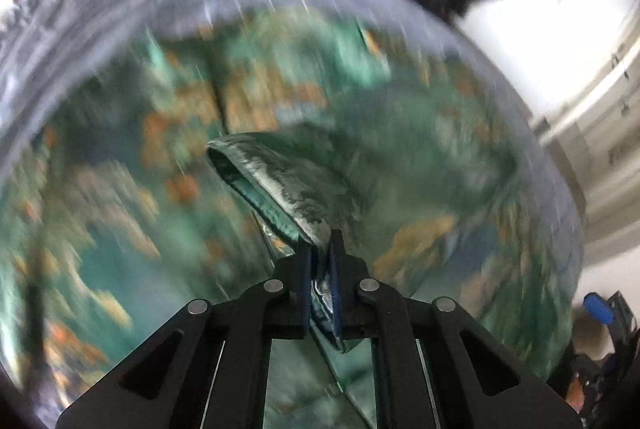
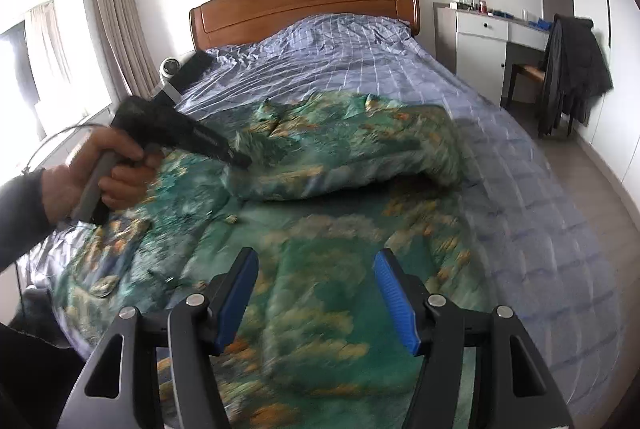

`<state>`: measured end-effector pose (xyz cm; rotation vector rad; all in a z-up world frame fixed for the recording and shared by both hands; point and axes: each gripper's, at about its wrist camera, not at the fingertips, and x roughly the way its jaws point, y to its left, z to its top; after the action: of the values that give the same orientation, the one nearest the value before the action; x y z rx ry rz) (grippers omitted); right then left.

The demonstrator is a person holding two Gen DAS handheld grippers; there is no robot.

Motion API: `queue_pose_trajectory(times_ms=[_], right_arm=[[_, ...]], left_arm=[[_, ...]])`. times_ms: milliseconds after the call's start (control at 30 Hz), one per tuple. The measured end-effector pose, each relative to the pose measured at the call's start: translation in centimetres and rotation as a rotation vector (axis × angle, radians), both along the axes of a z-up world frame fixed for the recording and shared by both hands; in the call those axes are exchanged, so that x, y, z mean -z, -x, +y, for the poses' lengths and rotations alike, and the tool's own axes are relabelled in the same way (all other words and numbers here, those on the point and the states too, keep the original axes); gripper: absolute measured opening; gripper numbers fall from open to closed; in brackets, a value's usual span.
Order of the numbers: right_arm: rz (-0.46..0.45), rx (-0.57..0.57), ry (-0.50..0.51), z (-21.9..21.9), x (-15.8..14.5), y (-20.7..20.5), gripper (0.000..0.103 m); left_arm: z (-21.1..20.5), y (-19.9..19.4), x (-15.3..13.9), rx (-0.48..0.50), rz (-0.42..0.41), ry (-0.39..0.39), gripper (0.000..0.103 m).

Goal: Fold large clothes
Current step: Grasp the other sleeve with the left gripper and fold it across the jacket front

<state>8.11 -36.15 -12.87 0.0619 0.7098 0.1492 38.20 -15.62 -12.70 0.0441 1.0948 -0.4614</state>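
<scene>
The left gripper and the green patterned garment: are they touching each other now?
Touching. In the left wrist view, the left gripper has its jaws closed on a fold of the green patterned garment, and the cloth is pinched between the blue pads.

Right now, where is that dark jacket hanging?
In the right wrist view the dark jacket hangs over a chair at the far right, beside the white desk and right of the bed.

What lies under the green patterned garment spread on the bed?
Under the green patterned garment lies the blue checked bedspread, showing around its edges. The part directly beneath the garment is covered and unseen.
</scene>
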Motion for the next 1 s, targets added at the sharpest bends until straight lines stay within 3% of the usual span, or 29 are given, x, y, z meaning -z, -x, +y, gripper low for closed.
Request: queue_pose_trajectory(times_ms=[133, 233, 367, 567, 633, 700, 833, 1000], right_arm=[[-0.046, 0.003, 0.071, -2.8, -1.0, -5.6, 0.062], [-0.033, 0.029, 0.107, -5.2, -1.0, -12.2, 0.062], [0.048, 0.043, 0.147, -7.0, 0.4, -21.2, 0.041], [0.211, 0.054, 0.124, -7.4, 5.7, -30.0, 0.039], [0.295, 0.067, 0.083, -7.6, 8.3, -31.1, 0.039], [0.316, 0.071, 0.071, -7.7, 9.5, -31.4, 0.039], [0.311, 0.067, 0.078, -7.5, 8.5, -30.0, 0.039], [0.303, -0.027, 0.046, -6.9, 6.3, -25.1, 0.039]], left_arm=[[1.9, -2.9, 0.2, -0.092, 0.009, 0.038, 0.006], [2.7, -3.2, 3.2, -0.113, 0.046, -0.014, 0.007], [3.5, -2.5, 4.7, -0.127, 0.053, -0.007, 0.009], [2.7, -1.4, 5.3, -0.118, 0.000, -0.053, 0.010], [2.8, -1.2, 5.6, -0.113, -0.011, -0.063, 0.010], [2.9, -1.4, 5.8, -0.114, -0.015, -0.064, 0.010], [3.0, -1.6, 6.0, -0.119, -0.017, -0.061, 0.010], [2.8, -1.7, 6.1, -0.123, -0.029, -0.069, 0.011]])
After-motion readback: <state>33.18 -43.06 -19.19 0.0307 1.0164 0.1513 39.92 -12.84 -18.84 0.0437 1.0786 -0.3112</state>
